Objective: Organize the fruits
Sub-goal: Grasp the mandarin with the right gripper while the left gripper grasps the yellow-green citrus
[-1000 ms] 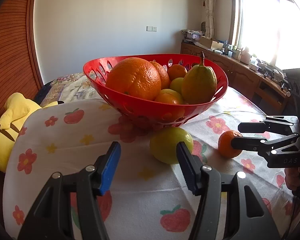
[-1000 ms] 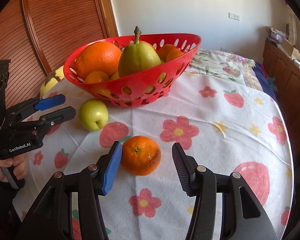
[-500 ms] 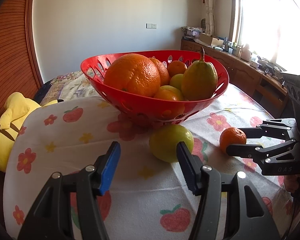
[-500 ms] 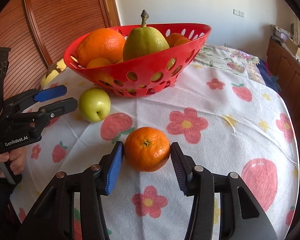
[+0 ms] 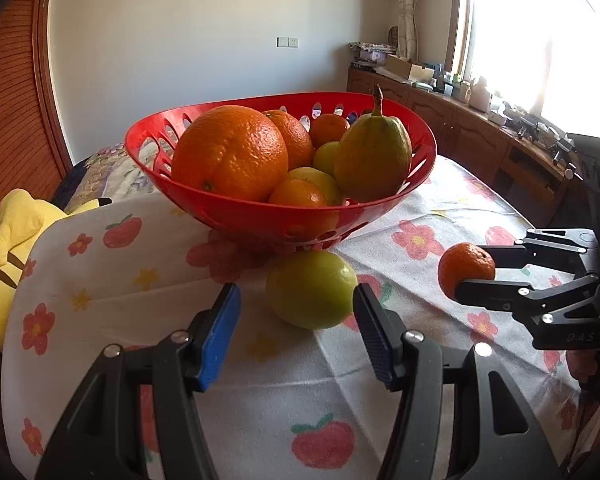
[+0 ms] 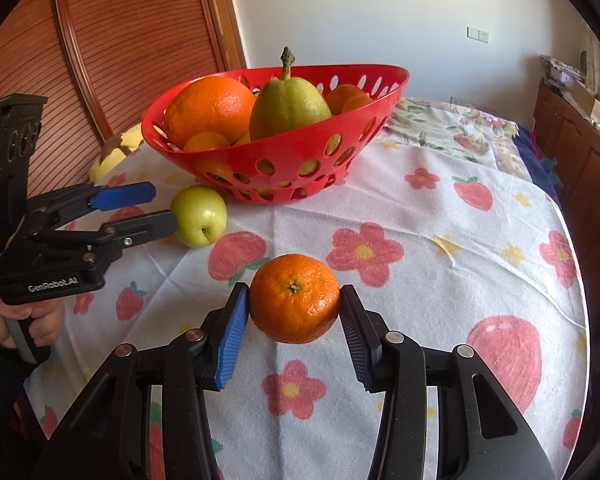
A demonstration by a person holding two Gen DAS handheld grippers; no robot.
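Note:
A red perforated basket [image 5: 260,216] [image 6: 300,160] on the flowered tablecloth holds a large orange [image 5: 230,152], a pear [image 5: 374,160] and several smaller fruits. A green apple [image 5: 311,289] [image 6: 199,221] lies on the cloth in front of the basket. My left gripper [image 5: 296,324] [image 6: 152,208] is open, its pads level with the apple's near side and apart from it. My right gripper [image 6: 294,320] [image 5: 476,268] is shut on a small mandarin [image 6: 295,298] [image 5: 466,264] and holds it just above the cloth.
A yellow plush toy [image 5: 8,240] lies beyond the table's left edge. A wooden slatted door [image 6: 132,40] stands behind the basket. A low wooden cabinet [image 5: 500,152] with clutter runs under the window at the right. A patterned bedspread [image 6: 452,128] lies beyond the table.
My right gripper has closed on the mandarin and lifted it slightly off the cloth. My left gripper has moved a little closer to the green apple, still open.

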